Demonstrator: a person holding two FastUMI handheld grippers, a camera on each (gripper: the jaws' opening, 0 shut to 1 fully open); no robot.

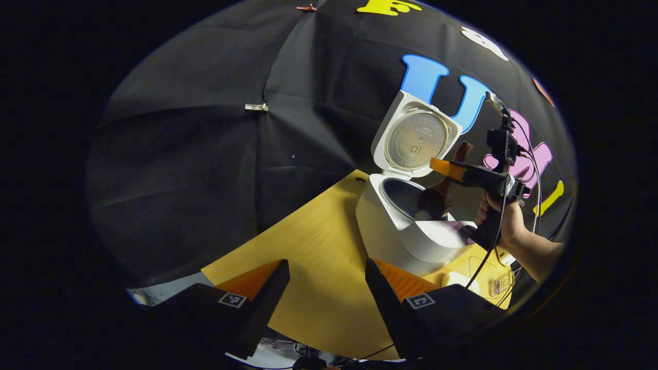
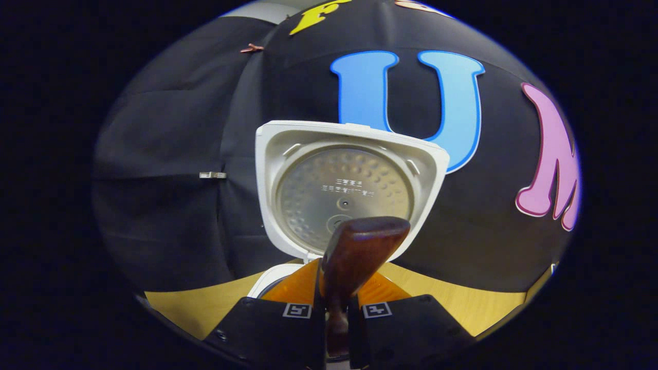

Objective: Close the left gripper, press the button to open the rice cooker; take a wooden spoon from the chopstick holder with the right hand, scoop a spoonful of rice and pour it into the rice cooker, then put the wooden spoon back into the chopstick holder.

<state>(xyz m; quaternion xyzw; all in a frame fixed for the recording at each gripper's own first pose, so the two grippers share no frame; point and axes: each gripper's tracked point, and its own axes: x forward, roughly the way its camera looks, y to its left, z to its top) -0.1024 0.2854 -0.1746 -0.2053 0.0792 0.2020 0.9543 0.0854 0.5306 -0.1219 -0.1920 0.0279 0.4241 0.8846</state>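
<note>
The white rice cooker (image 1: 390, 231) stands on the table with its lid (image 1: 416, 136) swung up; in the right gripper view the lid (image 2: 349, 185) faces me straight ahead. My right gripper (image 1: 448, 172) is shut on the dark wooden spoon (image 1: 441, 192), which hangs bowl-down in the pot's opening with white rice (image 1: 423, 214) at its tip. In the right gripper view the spoon's handle (image 2: 362, 246) sticks up between that gripper's (image 2: 336, 311) orange fingers. My left gripper (image 1: 326, 288) is open, low over the table and to the left of the cooker, holding nothing.
The yellow wooden table (image 1: 313, 257) stretches ahead of the left gripper. A hand (image 1: 506, 221) holds the right gripper, with a black cable trailing down. Behind it, at the table's right edge, sit a pale rounded object (image 1: 455, 280) and a slatted item (image 1: 501, 282).
</note>
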